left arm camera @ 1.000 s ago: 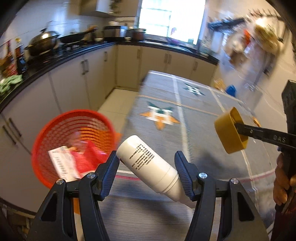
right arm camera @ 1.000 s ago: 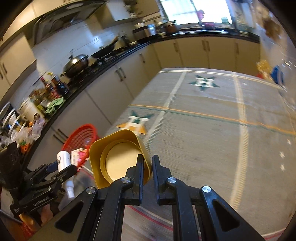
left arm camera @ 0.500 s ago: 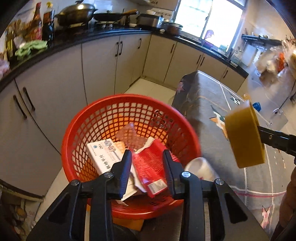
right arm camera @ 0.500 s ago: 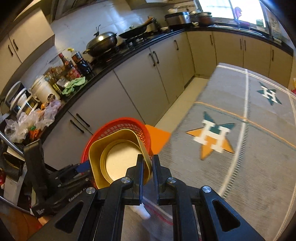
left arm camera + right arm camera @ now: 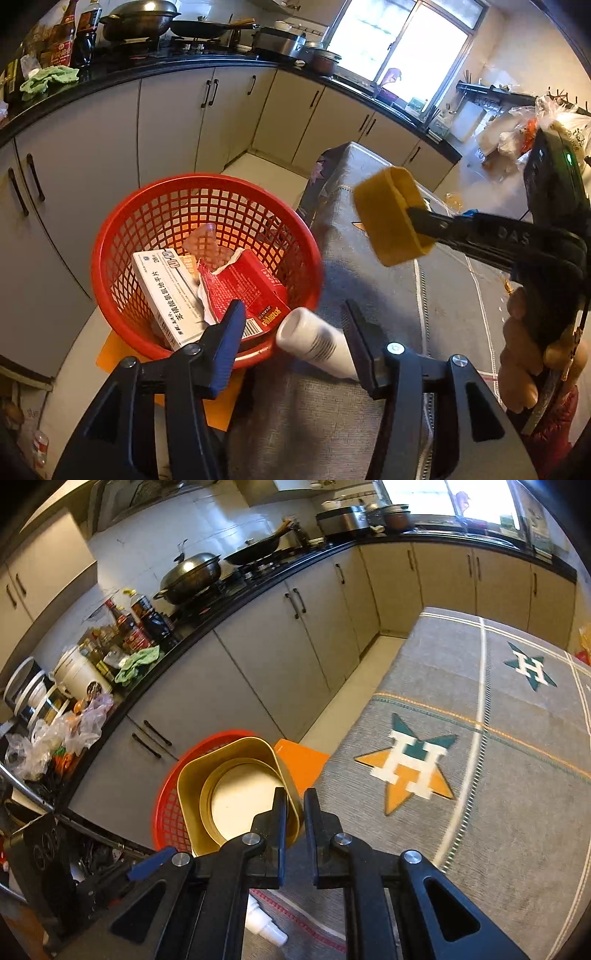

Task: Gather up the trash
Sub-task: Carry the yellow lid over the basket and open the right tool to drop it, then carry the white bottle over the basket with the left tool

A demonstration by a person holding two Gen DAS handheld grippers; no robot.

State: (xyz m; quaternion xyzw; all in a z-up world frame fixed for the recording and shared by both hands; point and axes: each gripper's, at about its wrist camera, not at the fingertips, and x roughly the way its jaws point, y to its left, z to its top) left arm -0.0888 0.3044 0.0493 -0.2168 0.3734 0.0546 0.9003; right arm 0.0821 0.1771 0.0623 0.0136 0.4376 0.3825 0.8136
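We see the long bench under its grey woven cloth with star motifs; it fills the right of both views. Off its near-left corner sits the round red plastic mesh basket, resting on an orange sheet just beside the bench edge. Inside the basket we find a white cardboard medicine box lying flat on the left, a torn red paper packet overlapping it on the right, and a crumpled clear wrapper behind both.

The yellow rounded-square tin lid hangs in the air above the bench, just right of the basket rim. Our right hand-held gripper is closed on the lid's wall, one finger inside and one outside, and in the right wrist view the lid overlaps the basket behind it.

The white plastic squeeze bottle lies tilted at the bench corner, its flat end touching or just short of the basket's outer rim; we cannot tell which. It lies between the fingers of our left hand-held gripper, nearer the right one. Those jaws have just been widening, and the left finger stands clear of the bottle, so nothing is clamped.
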